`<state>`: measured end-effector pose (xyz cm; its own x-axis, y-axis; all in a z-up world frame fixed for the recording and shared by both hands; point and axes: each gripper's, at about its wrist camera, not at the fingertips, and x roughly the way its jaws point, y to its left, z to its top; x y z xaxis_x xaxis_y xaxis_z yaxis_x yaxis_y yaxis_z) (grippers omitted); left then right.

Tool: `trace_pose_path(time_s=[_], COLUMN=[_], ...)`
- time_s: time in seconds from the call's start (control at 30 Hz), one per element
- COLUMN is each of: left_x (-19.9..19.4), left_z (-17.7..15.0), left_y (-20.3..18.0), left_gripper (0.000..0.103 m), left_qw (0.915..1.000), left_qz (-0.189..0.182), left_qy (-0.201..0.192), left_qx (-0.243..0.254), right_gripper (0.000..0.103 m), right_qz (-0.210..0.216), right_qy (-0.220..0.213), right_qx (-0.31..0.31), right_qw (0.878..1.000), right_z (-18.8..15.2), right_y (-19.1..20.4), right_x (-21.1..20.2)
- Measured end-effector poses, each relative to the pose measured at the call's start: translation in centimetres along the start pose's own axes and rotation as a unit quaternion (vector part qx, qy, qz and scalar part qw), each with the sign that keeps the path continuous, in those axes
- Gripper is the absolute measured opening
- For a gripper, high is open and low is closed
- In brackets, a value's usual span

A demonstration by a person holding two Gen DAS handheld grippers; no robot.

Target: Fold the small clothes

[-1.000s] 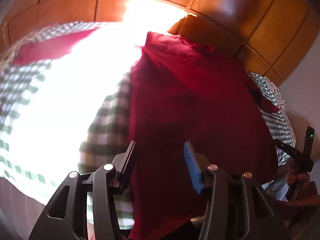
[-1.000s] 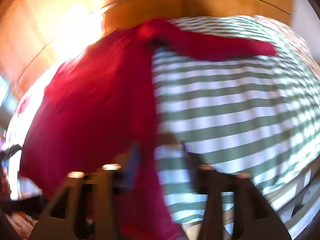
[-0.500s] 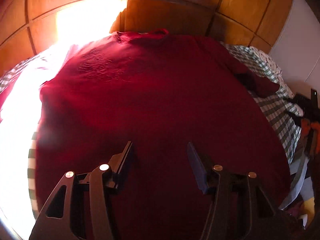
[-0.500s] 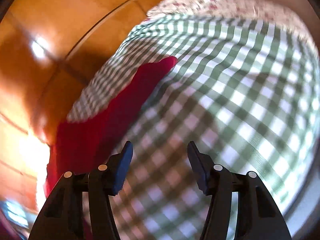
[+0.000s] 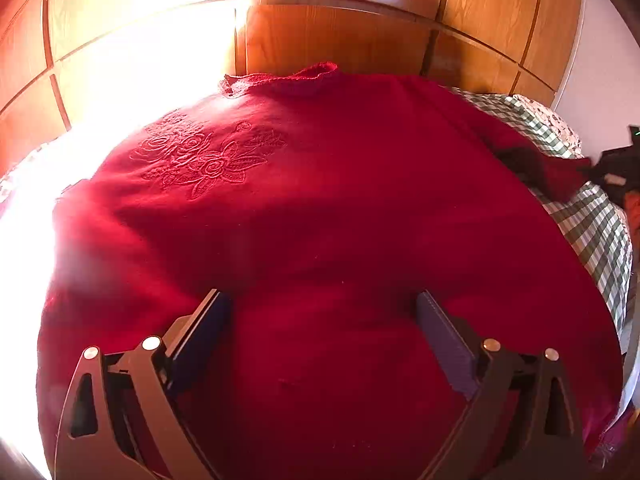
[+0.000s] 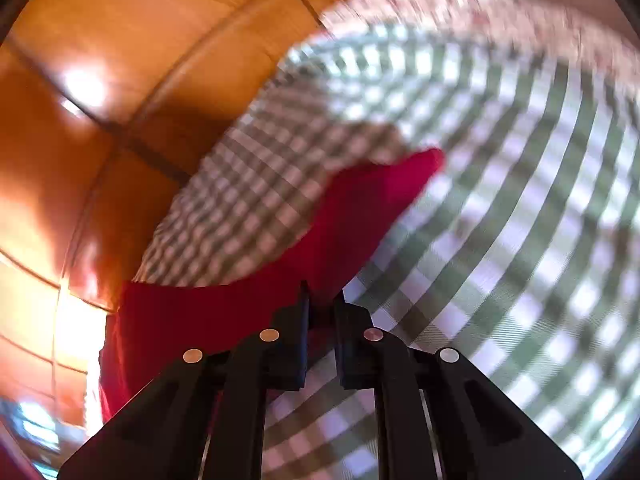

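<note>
A red sweater (image 5: pixel 320 200) lies spread flat on the bed, collar (image 5: pixel 296 74) at the far side and embroidered flowers (image 5: pixel 204 160) on its chest. My left gripper (image 5: pixel 320 296) hovers over the lower middle of the sweater. Its jaws are opening wide and nothing is pinched between them. In the right wrist view the sweater's sleeve (image 6: pixel 360 208) stretches out over the checked cover (image 6: pixel 520 240). My right gripper (image 6: pixel 322 292) is shut on the near part of that sleeve, with red cloth bunched between the pads.
A green and white checked bed cover (image 5: pixel 592 232) shows right of the sweater. Wooden panelled doors (image 5: pixel 340 36) stand behind the bed, with strong sun glare at the left. A dark blurred shape (image 5: pixel 616 160) sits at the right edge.
The left gripper's jaws have spread much wider and it now sits over the sweater's middle. The right gripper, open above the checked cover before, has closed on the red sleeve.
</note>
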<state>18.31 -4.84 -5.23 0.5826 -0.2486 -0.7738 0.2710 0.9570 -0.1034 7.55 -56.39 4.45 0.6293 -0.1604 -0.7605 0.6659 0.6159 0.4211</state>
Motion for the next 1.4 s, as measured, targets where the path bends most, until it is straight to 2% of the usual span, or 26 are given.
trace_pose_path(time_s=[0.1,0.17,0.3,0.33,0.4,0.43,0.47,0.5,0.53,0.57,0.6,0.63,0.73,0.8,0.87,0.97,1.03,1.1,1.23,1.4], left_x=[0.3,0.4,0.3,0.4,0.3,0.3,0.3,0.2,0.2,0.2,0.2,0.2,0.3,0.3,0.4,0.4,0.4,0.4,0.4,0.5], left_z=[0.0,0.1,0.0,0.0,0.0,0.0,0.0,-0.1,-0.1,-0.1,-0.1,-0.1,-0.1,-0.1,0.0,0.0,0.0,0.0,0.0,0.0], left_y=[0.3,0.3,0.4,0.5,0.5,0.5,0.5,0.5,0.5,0.5,0.5,0.5,0.5,0.6,0.5,0.5,0.4,0.3,0.1,0.1], left_gripper=[0.096,0.097,0.097,0.097,0.097,0.097,0.097,0.097,0.097,0.097,0.097,0.097,0.098,0.099,0.099,0.099,0.1,0.1,0.1,0.1], left_qw=[0.9999,0.9998,0.9998,0.9998,0.9998,0.9998,0.9998,0.9998,0.9998,0.9998,0.9997,0.9997,0.9997,0.9996,0.9996,0.9996,0.9997,0.9997,0.9998,0.9998], left_qz=[-0.013,-0.015,-0.018,-0.019,-0.018,-0.018,-0.018,-0.018,-0.018,-0.018,-0.019,-0.02,-0.022,-0.024,-0.025,-0.025,-0.023,-0.022,-0.019,-0.02], left_qy=[-0.004,-0.005,-0.006,-0.007,-0.007,-0.007,-0.007,-0.007,-0.007,-0.007,-0.008,-0.008,-0.008,-0.008,-0.007,-0.007,-0.006,-0.006,-0.004,-0.004], left_qx=[-0.007,-0.007,-0.009,-0.009,-0.009,-0.009,-0.009,-0.009,-0.009,-0.01,-0.01,-0.01,-0.01,-0.011,-0.011,-0.01,-0.008,-0.007,-0.005,-0.004], right_gripper=[0.008,0.008,0.008,0.008,0.015,0.037,0.071,0.08,0.082,0.082,0.082,0.082,0.08,0.067,0.05,0.031,0.024,0.024,0.024,0.024], right_qz=[0.001,-0.02,-0.101,-0.103,-0.093,-0.09,-0.071,-0.052,-0.052,-0.054,-0.039,-0.02,-0.006,0.02,0.043,0.058,0.055,0.045,0.037,0.023], right_qy=[-0.04,-0.049,-0.018,-0.012,0.002,-0.002,-0.014,-0.031,-0.042,-0.046,-0.045,-0.044,-0.04,-0.029,-0.018,0.023,0.047,0.045,-0.025,-0.018], right_qx=[-0.024,-0.047,-0.064,-0.061,-0.074,-0.073,-0.066,-0.062,-0.057,-0.043,-0.023,-0.002,0.041,0.076,0.102,0.101,0.087,0.07,0.09,0.011], right_qw=[0.999,0.997,0.993,0.993,0.993,0.993,0.995,0.996,0.996,0.997,0.998,0.999,0.998,0.997,0.994,0.993,0.994,0.996,0.995,1.0], right_z=[1.0,2.3,5.1,5.7,7.3,7.6,8.3,8.8,9.0,9.2,9.3,8.9,7.0,4.8,2.4,-1.1,-2.8,-3.6,-1.4,1.8], right_y=[1.5,3.0,5.6,5.8,7.4,7.6,8.0,8.0,7.9,7.3,6.6,5.4,1.8,-1.4,-3.8,-5.4,-5.2,-4.1,-2.3,3.8], right_x=[-4.2,-5.4,-3.1,-2.7,-1.0,-0.7,-0.3,-0.1,0.1,0.3,0.3,0.2,-0.3,-0.8,-1.3,-0.5,0.6,1.8,2.7,7.3])
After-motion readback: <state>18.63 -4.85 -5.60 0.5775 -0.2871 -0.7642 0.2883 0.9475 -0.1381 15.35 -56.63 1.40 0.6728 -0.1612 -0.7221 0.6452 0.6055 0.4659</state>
